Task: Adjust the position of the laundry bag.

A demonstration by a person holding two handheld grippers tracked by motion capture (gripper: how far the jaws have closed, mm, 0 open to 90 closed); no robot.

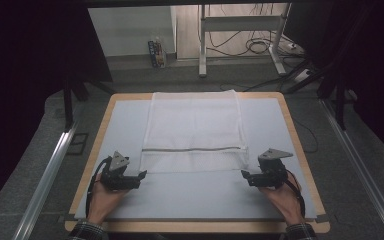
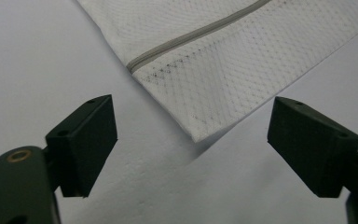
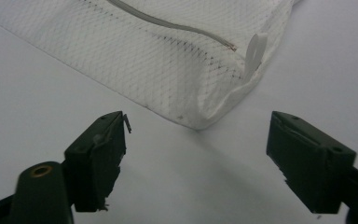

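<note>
Both my hands sit at the bottom of the high view, and each holds its tongs released, jaws wide apart with nothing between them. My left tongs [image 1: 141,174] rest low on the left of the frame, my right tongs [image 1: 245,174] low on the right, both lying on the grey mat [image 1: 190,197] that covers the wooden table [image 1: 307,165].

Just beyond the jaws, in the middle of the frame, lies the mesh bag [image 1: 193,131], flat on the mat, its far edge reaching the top of the table. Its two near corners point at my tongs: the left corner [image 2: 196,136] sits between my left jaws but farther off, not touched; the right corner [image 3: 196,125] likewise in the right gripper view.

What could go wrong, I judge: the mesh is thin and lies flush, so jaws closing too high would miss it, and jaws digging in could catch the mat. Uneven pulls could bunch or skew the bag.

It is white, fine netting, fairly smooth, with a grey zipper [image 1: 192,149] running across near the close end. A white tab [image 3: 255,49] stands by the zipper's end at the right corner, where the cloth is puckered.
</note>
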